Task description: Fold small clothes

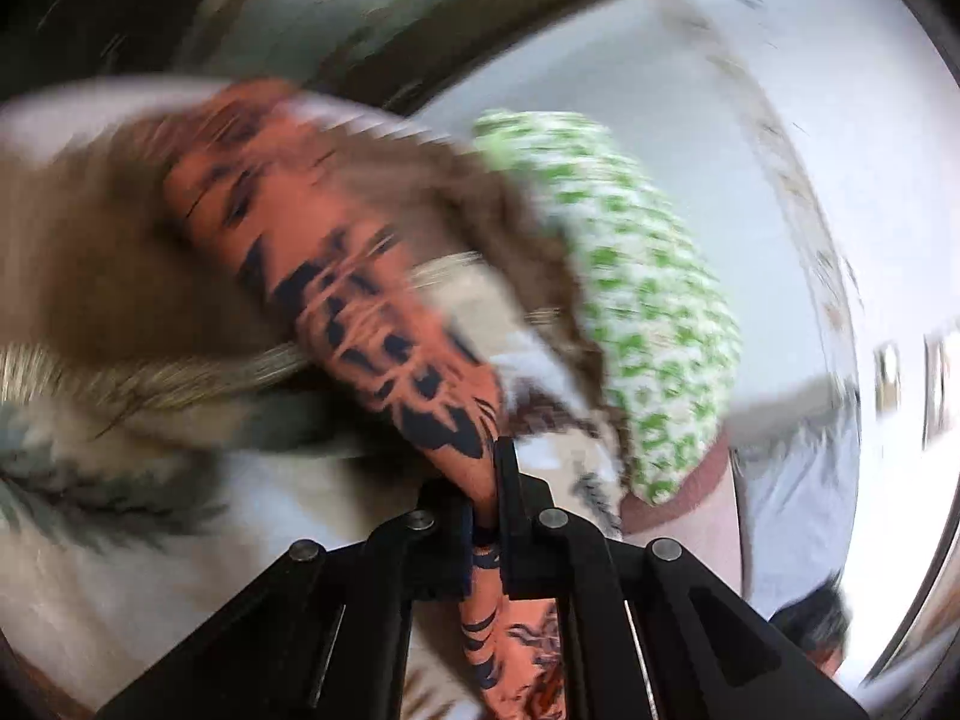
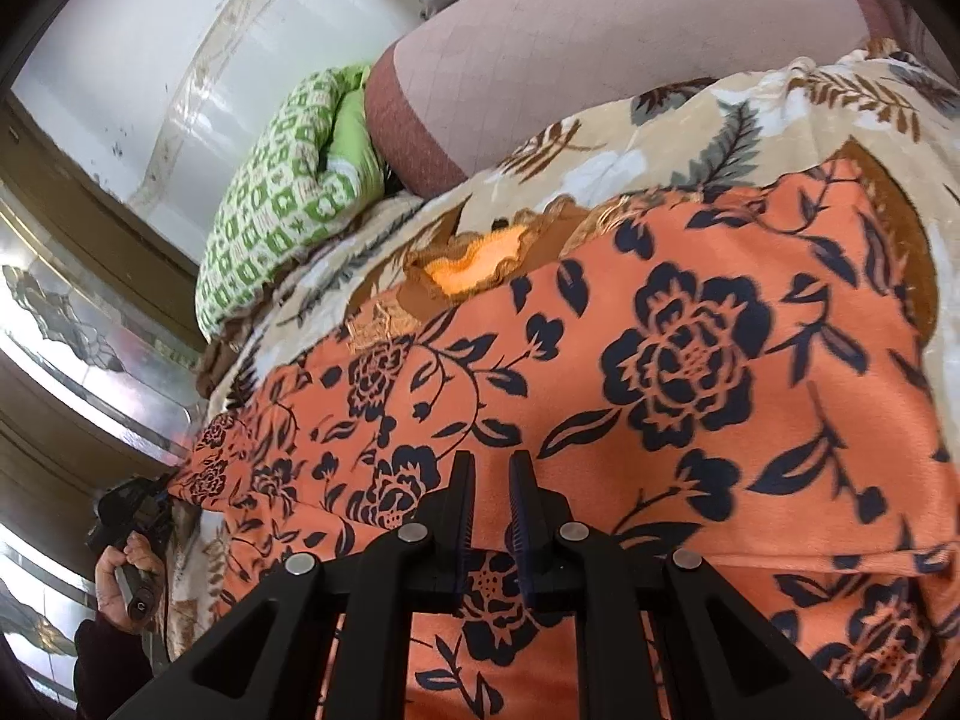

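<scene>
Both tongs are mine, so I start with the left gripper [image 1: 495, 504]: in the left wrist view its fingers are pressed onto a bunched edge of the orange cloth [image 1: 360, 276], which runs up from the jaws and trails below them. That view is smeared with motion blur, so beyond the cloth I only make out the green pillow [image 1: 648, 312] to its right and a brown mass to its left that I cannot name.

In the right wrist view the right gripper [image 2: 493, 474] hovers over the cloth [image 2: 660, 390] with its fingers slightly apart and nothing between them; I cannot tell whether the tips touch the fabric. Only here is the cloth sharp: it lies spread over a leafy blanket [image 2: 630, 138], the pillow [image 2: 282, 192] up and left of it. At the cloth's left corner I see my left gripper [image 2: 141, 507] in my hand [image 2: 123, 582], holding that corner.

I judge that I am mid-fold, one corner lifted. Next, I think the right gripper must pinch its own edge so both sides travel together.
</scene>
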`<state>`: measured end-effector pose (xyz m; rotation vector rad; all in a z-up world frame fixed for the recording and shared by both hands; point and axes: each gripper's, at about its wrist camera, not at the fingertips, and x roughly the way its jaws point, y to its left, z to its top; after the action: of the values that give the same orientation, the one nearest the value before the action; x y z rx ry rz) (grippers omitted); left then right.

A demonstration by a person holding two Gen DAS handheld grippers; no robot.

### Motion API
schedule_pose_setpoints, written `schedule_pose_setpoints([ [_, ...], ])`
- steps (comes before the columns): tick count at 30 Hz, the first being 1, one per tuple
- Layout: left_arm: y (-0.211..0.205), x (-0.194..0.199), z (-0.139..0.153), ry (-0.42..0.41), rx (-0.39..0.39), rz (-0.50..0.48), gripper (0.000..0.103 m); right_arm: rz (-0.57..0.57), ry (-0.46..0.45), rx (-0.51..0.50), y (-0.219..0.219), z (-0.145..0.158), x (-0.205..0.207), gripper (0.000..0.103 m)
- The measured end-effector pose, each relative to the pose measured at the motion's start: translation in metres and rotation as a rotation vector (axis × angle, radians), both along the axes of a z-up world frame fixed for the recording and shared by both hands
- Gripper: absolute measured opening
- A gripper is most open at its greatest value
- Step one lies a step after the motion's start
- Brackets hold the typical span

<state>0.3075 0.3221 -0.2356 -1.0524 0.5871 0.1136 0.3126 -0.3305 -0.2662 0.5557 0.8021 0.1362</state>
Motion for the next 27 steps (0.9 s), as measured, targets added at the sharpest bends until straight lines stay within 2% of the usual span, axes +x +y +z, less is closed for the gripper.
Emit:
schedule_pose_setpoints([
  [2, -0.022, 0.008, 0.032, -0.033, 0.092, -0.051, 0.005, -0.018, -0.019, 0.019, -0.01, 0.006, -0.005, 0.015],
  [4, -0.061, 0.015, 0.071, -0.076, 0.22, -0.128, 0.005, -0.033, -0.029, 0.031, -0.018, 0.01, -0.008, 0.015],
  [5, -0.08, 0.016, 0.085, -0.095, 0.257, -0.166, 0.005, -0.04, -0.035, 0.037, -0.022, 0.012, -0.01, 0.015],
  [7, -0.13, 0.02, 0.108, -0.122, 0.324, -0.269, 0.005, -0.054, -0.046, 0.051, -0.03, 0.016, -0.013, 0.015],
  [9, -0.183, 0.024, 0.116, -0.123, 0.395, -0.378, 0.005, -0.075, -0.06, 0.06, -0.041, 0.022, -0.017, 0.015],
  [12, -0.27, 0.025, 0.106, -0.11, 0.482, -0.567, 0.005, -0.123, -0.091, 0.082, -0.065, 0.032, -0.026, 0.015],
  [15, -0.372, 0.022, 0.067, -0.057, 0.575, -0.767, 0.005, -0.176, -0.111, 0.116, -0.091, 0.037, -0.035, 0.015],
  [18, -0.454, 0.013, 0.012, 0.07, 0.721, -0.932, 0.01, -0.219, -0.117, 0.12, -0.11, 0.04, -0.039, 0.015],
  [19, -0.481, 0.01, -0.014, 0.157, 0.802, -0.981, 0.013, -0.224, -0.118, 0.127, -0.114, 0.04, -0.04, 0.015],
  [21, -0.499, 0.001, -0.039, 0.222, 0.889, -1.03, 0.029, -0.23, -0.115, 0.163, -0.121, 0.041, -0.038, 0.015],
  [22, -0.501, -0.009, -0.039, 0.193, 0.931, -1.029, 0.033, -0.229, -0.117, 0.177, -0.123, 0.041, -0.038, 0.015],
  [24, -0.497, -0.024, -0.027, 0.156, 0.948, -1.087, 0.065, -0.223, -0.118, 0.164, -0.121, 0.043, -0.038, 0.015],
  [27, -0.471, -0.043, 0.002, 0.105, 0.895, -1.109, 0.067, -0.173, -0.106, 0.107, -0.107, 0.046, -0.031, 0.015],
])
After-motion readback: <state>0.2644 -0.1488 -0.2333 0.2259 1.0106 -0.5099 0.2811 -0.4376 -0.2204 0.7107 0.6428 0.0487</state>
